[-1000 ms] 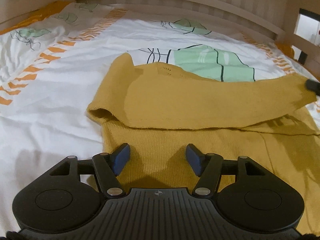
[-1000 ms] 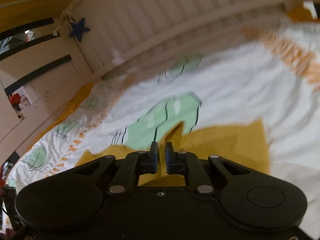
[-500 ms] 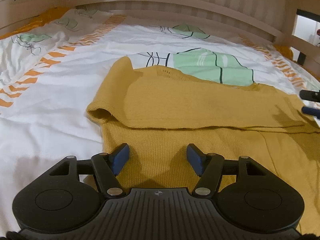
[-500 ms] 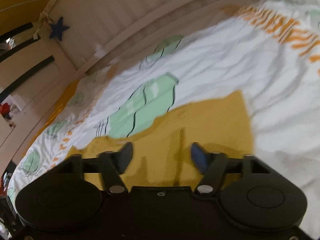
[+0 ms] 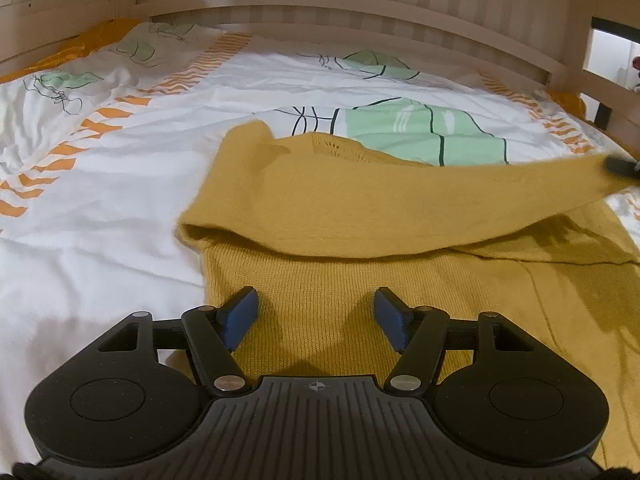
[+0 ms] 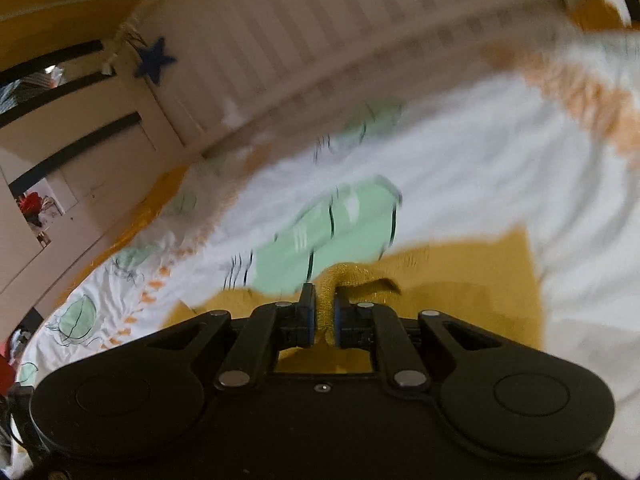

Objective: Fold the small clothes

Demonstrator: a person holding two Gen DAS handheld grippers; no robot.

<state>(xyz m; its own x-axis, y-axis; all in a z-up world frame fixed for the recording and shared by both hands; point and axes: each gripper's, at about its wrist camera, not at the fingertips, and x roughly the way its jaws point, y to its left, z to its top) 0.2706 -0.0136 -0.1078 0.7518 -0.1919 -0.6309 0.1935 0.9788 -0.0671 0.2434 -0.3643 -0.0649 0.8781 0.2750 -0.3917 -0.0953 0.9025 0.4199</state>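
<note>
A mustard yellow knit sweater [image 5: 360,280] lies on the bed, its upper part folded over toward me. My left gripper [image 5: 316,316] is open and empty, low over the sweater's lower body. My right gripper [image 6: 322,312] is shut on a pinch of the sweater's edge [image 6: 348,276] and lifts it. In the left wrist view the right gripper [image 5: 622,166] shows at the far right, holding the raised end of the folded part. The right wrist view is blurred.
The bed has a white duvet [image 5: 120,200] with green leaf prints and orange stripes. A wooden slatted rail [image 5: 360,4] runs along the far side and another rail [image 5: 608,92] stands at the right. A blue star [image 6: 154,62] hangs on the rail.
My right gripper was open over the flat sweater half a second ago; now it has shut on the edge and lifted it. The left gripper has stayed open in place.
</note>
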